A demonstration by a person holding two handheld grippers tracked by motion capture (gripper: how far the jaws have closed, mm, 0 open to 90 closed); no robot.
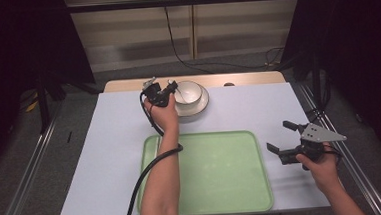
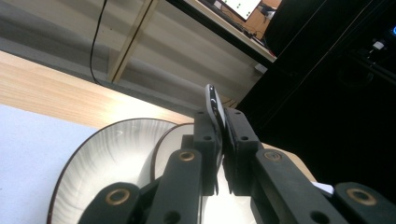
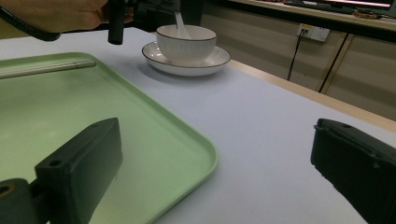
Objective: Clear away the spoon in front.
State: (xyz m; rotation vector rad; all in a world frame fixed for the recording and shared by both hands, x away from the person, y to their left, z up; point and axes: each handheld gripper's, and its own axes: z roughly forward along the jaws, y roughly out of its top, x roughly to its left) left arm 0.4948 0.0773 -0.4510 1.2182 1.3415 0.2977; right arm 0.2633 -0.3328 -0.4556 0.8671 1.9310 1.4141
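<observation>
- Left gripper (image 1: 171,84), in the high view, sits at the table's 12 o'clock, reaching to the 9 o'clock rim of the bowl (image 1: 188,91); its jaws look pinched together there, on something too small to make out from above.
- Right gripper (image 1: 283,141) hangs at 3 o'clock, just off the tray's right edge, jaws spread and holding nothing.
- Bowl stands on a plate (image 1: 202,106), both beyond the tray (image 1: 217,176), which lies at 6 o'clock and carries only a pale stick-like thing along its left rim.
- Left gripper view: the jaws are clenched on the spoon (image 2: 215,105), whose glossy handle stands up between the pads toward 12 o'clock. Bowl (image 2: 105,154) lies below at 7 o'clock, so the spoon's lower end seems to be in or just above it; I cannot tell which.
- Right gripper view: the two jaws rise at 7 and 4 o'clock, well apart, nothing between them. At 11 o'clock the bowl (image 3: 186,43) stands on the plate (image 3: 212,61) with the spoon (image 3: 180,24) leaning inside and the left hand (image 3: 60,13) above it.
- Judgement: the work looks to be moving the tableware onto the tray. The spoon is gripped, which seems to be the first step; it has not yet left the bowl.
- Left to do, as I read it: carry the spoon over, then bring bowl and plate.
</observation>
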